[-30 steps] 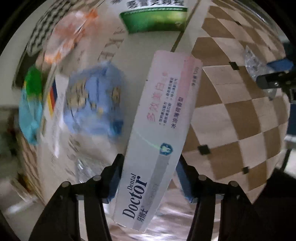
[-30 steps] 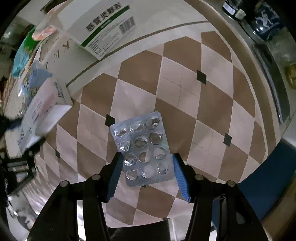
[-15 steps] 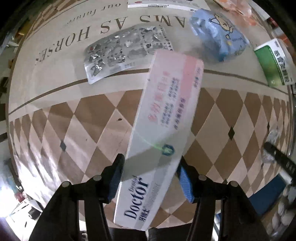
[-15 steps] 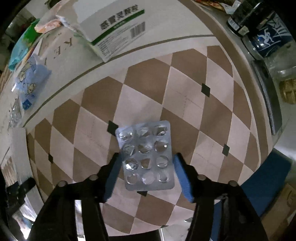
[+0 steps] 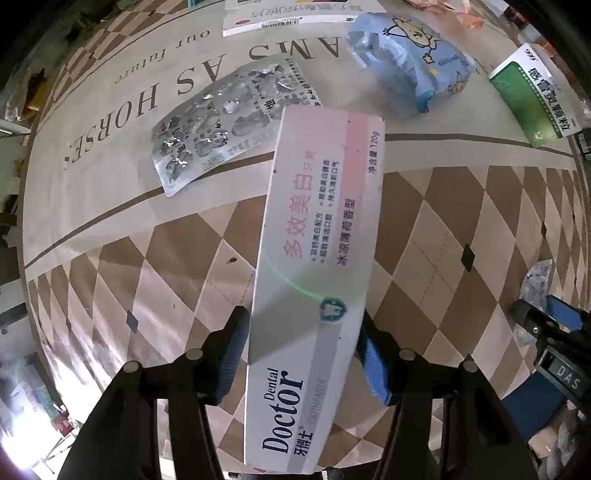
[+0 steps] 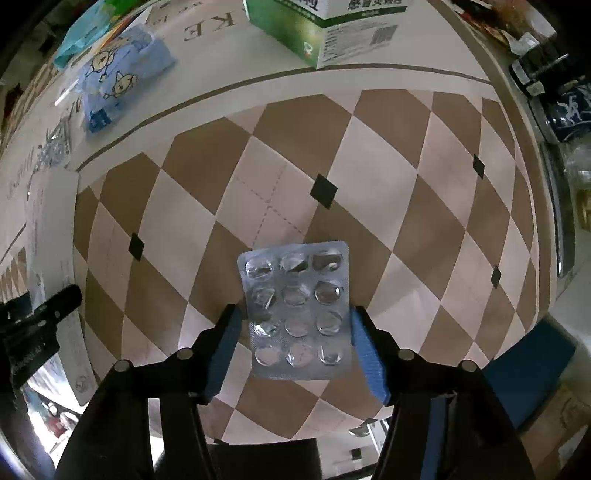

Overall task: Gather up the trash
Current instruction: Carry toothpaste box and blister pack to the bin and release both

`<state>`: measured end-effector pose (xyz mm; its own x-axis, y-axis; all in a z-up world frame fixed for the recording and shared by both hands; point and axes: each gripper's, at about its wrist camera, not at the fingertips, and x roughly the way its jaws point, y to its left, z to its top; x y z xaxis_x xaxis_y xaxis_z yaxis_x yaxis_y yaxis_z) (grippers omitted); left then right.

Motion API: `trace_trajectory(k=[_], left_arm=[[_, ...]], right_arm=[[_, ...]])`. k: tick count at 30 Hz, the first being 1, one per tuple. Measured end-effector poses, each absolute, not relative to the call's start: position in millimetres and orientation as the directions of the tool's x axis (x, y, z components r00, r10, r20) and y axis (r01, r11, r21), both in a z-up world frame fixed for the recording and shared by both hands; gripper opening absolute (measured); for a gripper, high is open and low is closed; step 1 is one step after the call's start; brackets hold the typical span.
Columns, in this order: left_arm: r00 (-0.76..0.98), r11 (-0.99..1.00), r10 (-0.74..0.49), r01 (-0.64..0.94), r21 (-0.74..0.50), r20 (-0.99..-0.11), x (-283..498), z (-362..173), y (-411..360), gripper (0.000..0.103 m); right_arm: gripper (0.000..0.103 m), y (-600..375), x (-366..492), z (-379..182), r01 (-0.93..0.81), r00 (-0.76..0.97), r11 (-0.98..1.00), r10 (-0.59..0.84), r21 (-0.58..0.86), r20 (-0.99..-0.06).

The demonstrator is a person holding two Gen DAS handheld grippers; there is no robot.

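Observation:
My left gripper (image 5: 301, 354) is shut on a white and pink toothpaste box (image 5: 317, 236), held above the checkered tablecloth (image 5: 155, 266). My right gripper (image 6: 295, 343) is shut on an empty clear pill blister pack (image 6: 297, 310), also held above the cloth. On the cloth lie a crumpled foil blister sheet (image 5: 225, 122), a blue cartoon-printed packet (image 5: 410, 70) and a green and white medicine box (image 5: 535, 99). The right wrist view shows the packet (image 6: 122, 81), the medicine box (image 6: 325, 26), the toothpaste box (image 6: 51, 258) and the left gripper at the left edge.
A white leaflet or box (image 5: 291, 14) and orange wrappers (image 5: 443, 7) lie at the far edge. A teal packet (image 6: 85, 33) sits beyond the blue one. Dark jars (image 6: 565, 107) stand off the table's right side. The right gripper (image 5: 554, 328) shows at the left view's right edge.
My left gripper swung the toothpaste box from over the blue packet back over the checkered area, then steadied. My right gripper shifted a little with the blister pack still held.

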<state>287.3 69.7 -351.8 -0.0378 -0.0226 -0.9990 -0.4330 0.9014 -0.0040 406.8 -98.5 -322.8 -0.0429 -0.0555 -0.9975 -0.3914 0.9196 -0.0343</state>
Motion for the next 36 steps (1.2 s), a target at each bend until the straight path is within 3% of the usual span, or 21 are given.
trace_trajectory(k=[2,5,11,24,31,36], left_arm=[[-0.024,0.906,-0.03,-0.423,-0.017,-0.999,280.5,-350.8,73.0,0.045],[-0.016,0.921,0.026,-0.387,0.03,-1.0,279.9,-344.8,59.4,0.044],[0.069,0.906,0.028,-0.423,-0.004,-0.997,248.4,-308.4,59.0,0.044],[0.296,0.828,0.108,-0.556,-0.079,-0.949,74.6,-218.2,65.0,0.044],[0.272,0.807,0.022,-0.572,-0.144,-0.962,-16.7,-238.6,47.2,0.043],[0.162,0.77,-0.12,-0.608,-0.195,-0.979,-73.3,-306.3,30.1,0.043]], right_arm=[[0.062,-93.3,402.7,-323.3,-0.401,-0.031,0.915,-0.056,-0.039,-0.998],[0.058,-95.8,392.3,-324.4,-0.401,-0.029,0.915,-0.049,-0.033,-0.998],[0.058,-97.6,361.0,-308.1,-0.412,-0.003,0.911,0.029,0.028,-1.0],[0.058,-89.0,210.7,-237.9,-0.459,0.181,0.882,0.207,0.103,-0.962],[0.058,-123.2,94.8,-251.2,-0.457,0.103,0.879,0.201,0.133,-0.974],[0.058,-140.1,34.5,-295.0,-0.469,0.003,0.872,0.162,0.142,-0.987]])
